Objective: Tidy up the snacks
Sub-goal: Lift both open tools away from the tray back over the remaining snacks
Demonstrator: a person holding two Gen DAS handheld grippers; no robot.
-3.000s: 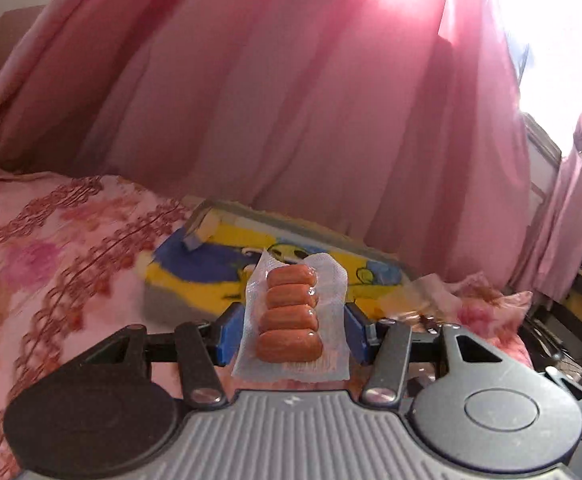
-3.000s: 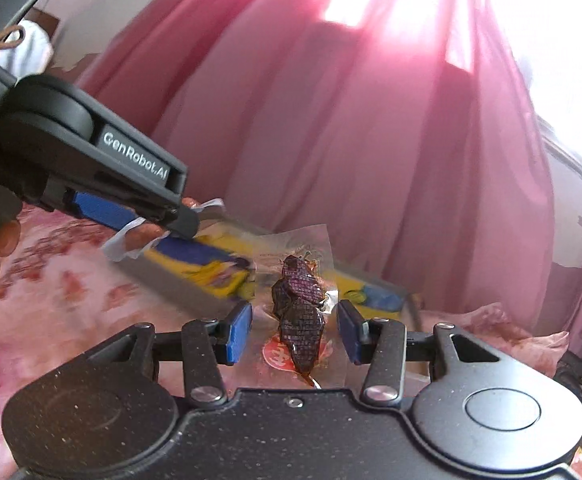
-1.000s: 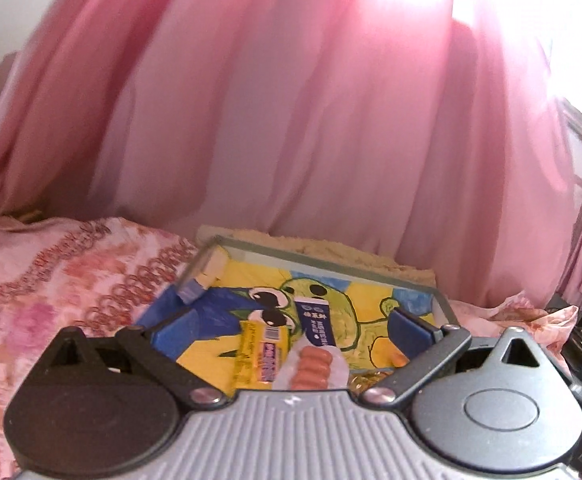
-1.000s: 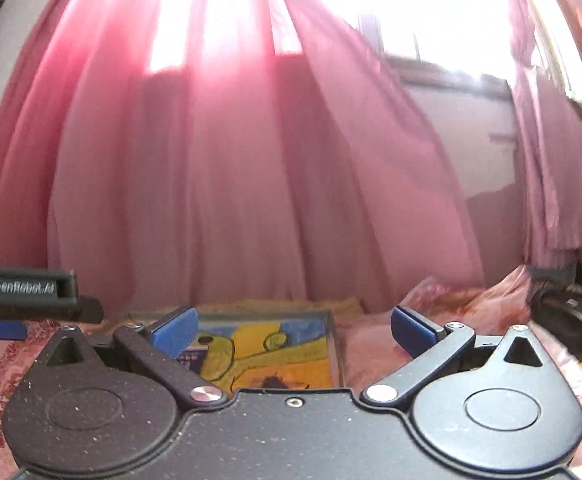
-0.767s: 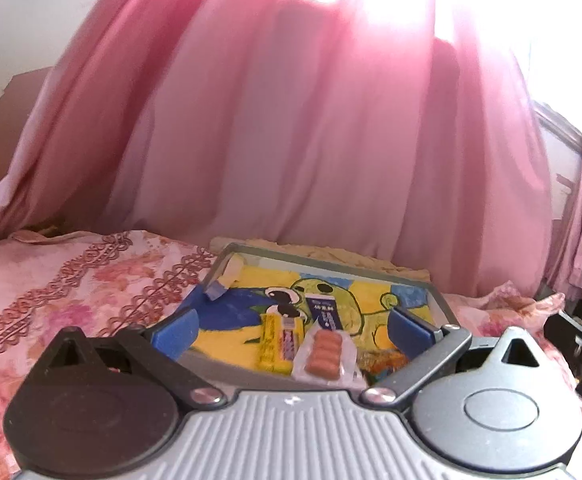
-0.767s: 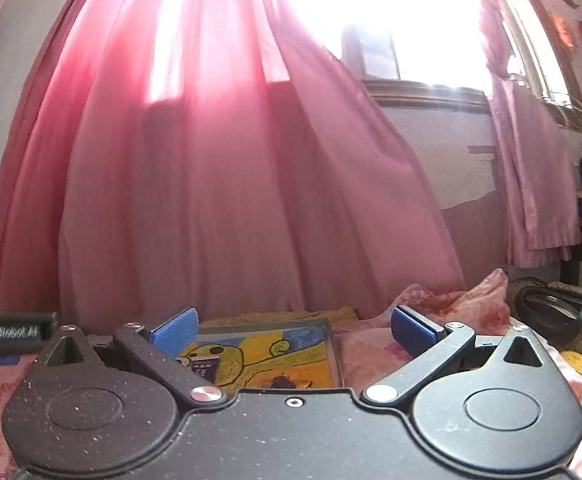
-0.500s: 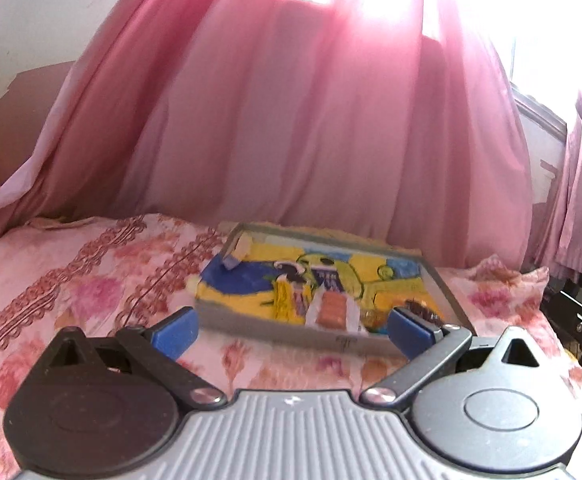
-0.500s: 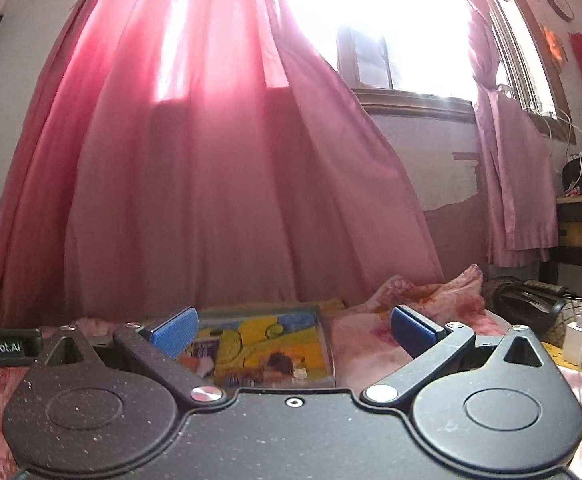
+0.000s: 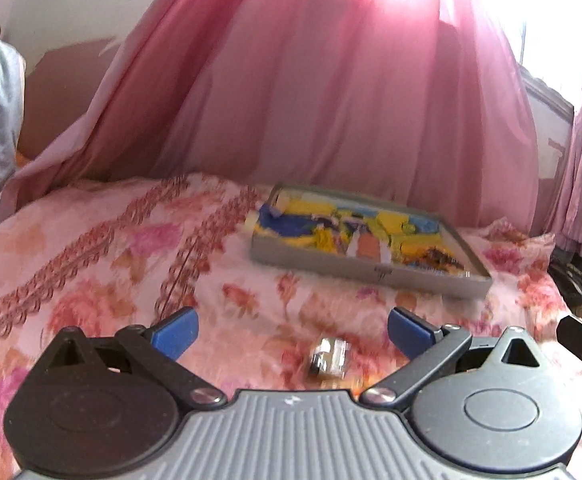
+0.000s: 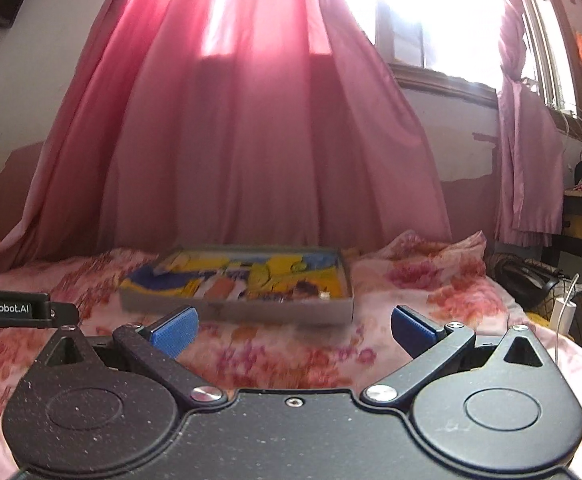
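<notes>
Lying nearest the left gripper [image 9: 289, 330], between its spread blue-padded jaws and held by neither, is a small wrapped snack [image 9: 329, 356]; motion blur reduces it to a pale, shiny lump on the bedspread [image 9: 103, 264], contents unreadable. The right gripper [image 10: 291, 326] likewise stands with jaws wide apart, nothing between them. Both tools have matte black linkage arms with metal pivots; the left body is ribbed grey, the right speckled black. The bedspread is soft pink fabric with a floral print and scrolled braid bands.

Further back, well apart from both grippers, a shallow rectangular grey tray [image 9: 355, 272] rests flat on the bed, its floor printed in yellow and blue. Snacks lie inside: a clear sausage pack [image 9: 367, 246] near the front wall is recognisable; the other packets are smeared and cannot be identified. Behind hangs a pleated pink curtain [image 10: 259, 152], backlit, its upper part washed out by glare. At the right wrist view's left edge, the left tool's arm is cut off.
</notes>
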